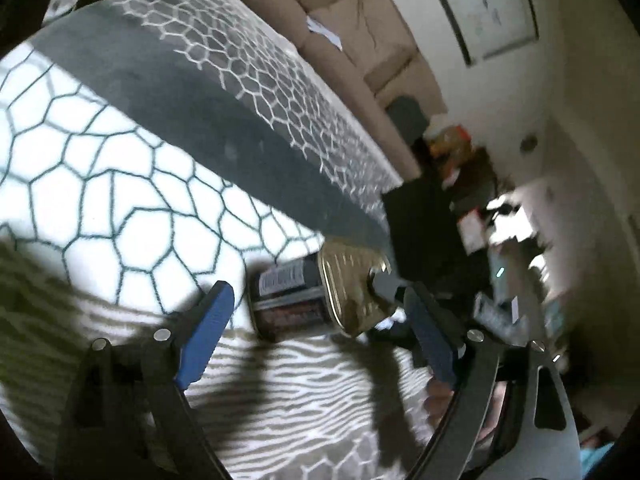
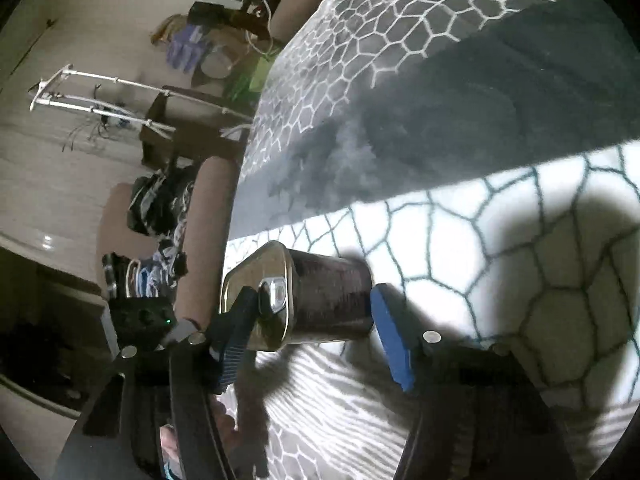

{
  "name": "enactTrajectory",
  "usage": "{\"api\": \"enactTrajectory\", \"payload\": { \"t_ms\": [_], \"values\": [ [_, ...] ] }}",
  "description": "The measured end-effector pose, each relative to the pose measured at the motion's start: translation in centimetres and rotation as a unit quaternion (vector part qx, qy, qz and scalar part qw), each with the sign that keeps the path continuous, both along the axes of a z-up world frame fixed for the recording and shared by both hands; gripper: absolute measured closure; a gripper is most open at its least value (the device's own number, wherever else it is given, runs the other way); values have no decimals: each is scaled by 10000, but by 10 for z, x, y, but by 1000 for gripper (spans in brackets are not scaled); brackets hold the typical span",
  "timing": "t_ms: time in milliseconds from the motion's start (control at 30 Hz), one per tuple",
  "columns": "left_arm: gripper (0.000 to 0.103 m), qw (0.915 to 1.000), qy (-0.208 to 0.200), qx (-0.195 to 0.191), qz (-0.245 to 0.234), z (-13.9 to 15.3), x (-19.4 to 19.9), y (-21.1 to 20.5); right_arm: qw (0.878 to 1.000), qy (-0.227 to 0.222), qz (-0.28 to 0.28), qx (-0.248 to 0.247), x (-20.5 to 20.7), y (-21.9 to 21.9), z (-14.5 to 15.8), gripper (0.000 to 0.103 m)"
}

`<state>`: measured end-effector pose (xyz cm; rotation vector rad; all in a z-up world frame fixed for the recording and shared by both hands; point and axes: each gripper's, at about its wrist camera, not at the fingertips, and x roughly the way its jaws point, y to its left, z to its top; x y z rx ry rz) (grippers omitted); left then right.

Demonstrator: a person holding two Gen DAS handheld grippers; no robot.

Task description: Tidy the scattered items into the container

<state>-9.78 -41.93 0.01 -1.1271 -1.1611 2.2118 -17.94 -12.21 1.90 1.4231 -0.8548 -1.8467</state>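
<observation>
A rectangular tin can (image 1: 296, 300) with a gold pull-tab lid lies on its side on the hexagon-patterned blanket (image 1: 120, 160). My left gripper (image 1: 318, 290) is open; its blue pads (image 1: 208, 328) stand to either side of the can without touching it. In the right wrist view the can (image 2: 320, 300) sits lengthwise between the fingers of my right gripper (image 2: 312, 292). One finger lies across the lid and the blue pad (image 2: 390, 336) is against the can's base, so it is shut on the can. That gripper's dark fingertip (image 1: 386, 282) shows on the lid. No container is in view.
A grey-and-white striped cloth (image 1: 300, 400) lies in front of the can. A shaded fold of blanket (image 2: 460, 120) rises behind it. A beige sofa (image 1: 360, 32) and cluttered floor (image 1: 500, 220) lie beyond; a white rack (image 2: 100, 96) and bags (image 2: 160, 204) stand off the blanket's edge.
</observation>
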Motion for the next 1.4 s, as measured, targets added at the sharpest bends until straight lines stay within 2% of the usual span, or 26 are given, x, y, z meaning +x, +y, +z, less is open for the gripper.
{"api": "enactTrajectory", "payload": {
  "t_ms": [67, 167, 233, 400, 467, 500, 567, 667, 800, 867, 900, 967, 1033, 1067, 1100, 1133, 1200, 1233, 1267, 1333, 1400],
  "values": [
    [16, 9998, -56, 158, 93, -2, -4, -5, 10000, 6, -4, 65, -2, -1, 2, 44],
    [15, 9998, -156, 68, 74, -4, -10, -1, 9998, -19, -109, 150, -2, 2, 2, 44],
    [13, 9998, -218, -10, 30, -7, -15, 4, 9998, -110, -188, -7, -3, 7, -4, 44],
    [10, 9983, -436, -368, -132, -7, -24, 29, 9995, -211, -174, -134, -4, 11, -6, 43],
    [9, 9981, -466, -351, -208, -5, -22, 38, 9993, -272, -157, -215, -4, 11, -7, 48],
    [9, 9972, -466, -565, -148, -2, -22, 44, 9995, -235, -127, -159, -3, 11, -5, 48],
    [10, 9964, -464, -704, -99, 1, -21, 48, 10000, -78, -48, -23, 1, 9, 3, 49],
    [11, 9971, -448, -606, -43, 2, -18, 47, 10000, -21, 30, 64, 4, 8, 9, 49],
    [11, 9986, -247, -458, -3, 17, -11, 48, 9999, -9, 164, 25, 11, 2, 14, 50],
    [14, 9990, -256, -365, -11, 22, -10, 48, 9994, -19, 347, -25, 14, -6, 17, 58],
    [14, 9987, -246, -437, -2, 26, -9, 49, 9985, 185, 450, 246, 17, -12, 25, 58],
    [14, 9949, -155, -998, 62, 37, -4, 46, 9908, 791, 715, 829, 23, -20, 45, 57],
    [12, 9862, 23, -1653, -94, 45, 1, 43, 9681, 1572, 1086, 1623, 29, -28, 65, 39],
    [10, 9789, 136, -2013, -320, 46, 3, 44, 9521, 1975, 1214, 1994, 33, -30, 74, 24],
    [10, 9707, 217, -2333, -526, 46, 4, 47, 9306, 2421, 1404, 2360, 36, -34, 84, 19],
    [10, 9571, 313, -2761, -821, 44, 5, 51, 9152, 2683, 1644, 2517, 38, -37, 87, 19],
    [10, 9267, 322, -3489, -1358, 34, 1, 62, 8745, 3017, 2374, 2964, 40, -53, 89, 19],
    [10, 9171, 339, -3666, -1529, 29, 0, 66, 8540, 3131, 2671, 3184, 40, -62, 88, 19],
    [10, 9054, 376, -3852, -1748, 25, -4, 71, 8215, 3297, 3119, 3453, 41, -75, 86, 19],
    [10, 8932, 464, -3982, -2037, 20, -12, 79, 7701, 3625, 3682, 3740, 48, -84, 79, 19],
    [10, 8871, 574, -4035, -2166, 18, -17, 82, 7292, 3773, 4176, 3893, 47, -88, 69, 19]
  ]
}}
